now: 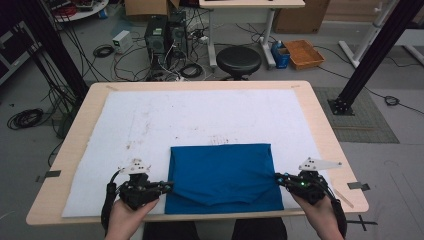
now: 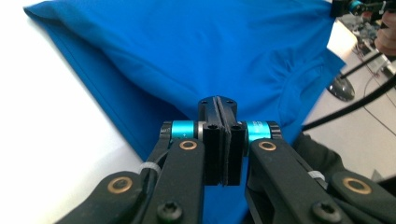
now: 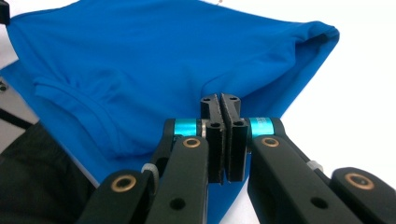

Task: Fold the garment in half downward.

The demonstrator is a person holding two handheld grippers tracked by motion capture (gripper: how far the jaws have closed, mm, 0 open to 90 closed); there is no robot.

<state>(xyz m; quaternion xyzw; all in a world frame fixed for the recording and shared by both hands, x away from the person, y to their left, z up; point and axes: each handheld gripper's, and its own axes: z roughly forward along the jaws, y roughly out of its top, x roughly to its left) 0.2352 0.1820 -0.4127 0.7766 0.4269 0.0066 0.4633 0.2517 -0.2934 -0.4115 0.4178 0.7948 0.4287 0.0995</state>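
A blue shirt lies folded on the white sheet near the table's front edge, its lower layer sagging over that edge. My left gripper is shut on the shirt's left edge; in the left gripper view the jaws are pressed together against blue cloth. My right gripper is shut on the shirt's right edge, and its own view has the pinched jaws at the cloth. The fabric stretches between the two grippers. A hand holds each gripper from below.
The white sheet covers most of the wooden table. Beyond the far edge stand a black stool, computer towers with tangled cables, and an orange tray. Black frame posts rise at both sides.
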